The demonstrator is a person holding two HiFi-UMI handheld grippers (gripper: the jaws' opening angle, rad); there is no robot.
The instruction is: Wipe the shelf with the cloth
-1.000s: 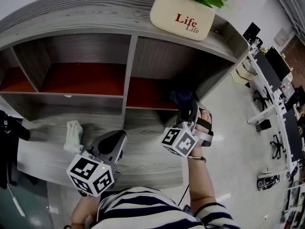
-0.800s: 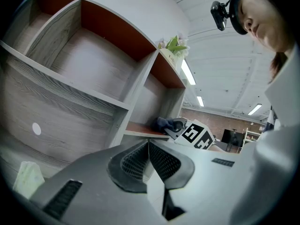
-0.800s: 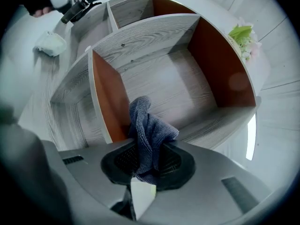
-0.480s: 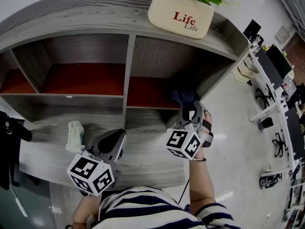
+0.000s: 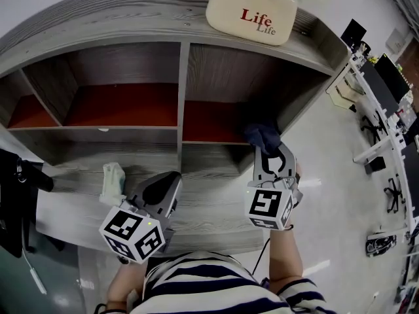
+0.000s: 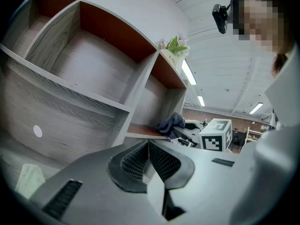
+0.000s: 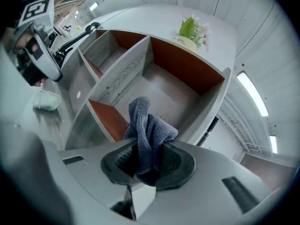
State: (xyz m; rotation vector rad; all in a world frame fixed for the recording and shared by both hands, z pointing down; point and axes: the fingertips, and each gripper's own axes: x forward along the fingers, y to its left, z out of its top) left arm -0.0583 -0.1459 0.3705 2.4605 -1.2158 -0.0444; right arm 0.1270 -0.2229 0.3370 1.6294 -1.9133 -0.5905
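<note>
A grey wooden shelf unit point(image 5: 180, 103) with red-brown compartment floors fills the head view. My right gripper point(image 5: 267, 150) is shut on a dark blue cloth point(image 5: 262, 135), held at the front edge of the right compartment's floor point(image 5: 209, 131). In the right gripper view the cloth point(image 7: 147, 135) sticks up bunched between the jaws, in front of that compartment point(image 7: 164, 90). My left gripper point(image 5: 163, 187) hovers low over the grey lower ledge point(image 5: 203, 208), shut with nothing in it. The left gripper view shows the cloth point(image 6: 171, 124) at the shelf edge.
A cream planter point(image 5: 252, 12) printed "Life" with green leaves stands on the shelf top. A pale crumpled rag or packet point(image 5: 112, 178) lies on the lower ledge at left. Black equipment point(image 5: 16, 188) stands at far left. Office desks and chairs point(image 5: 386, 97) spread to the right.
My right gripper with the cloth has shifted a little right and nearer, along the front of the right compartment. The left gripper has stayed in about the same place.
</note>
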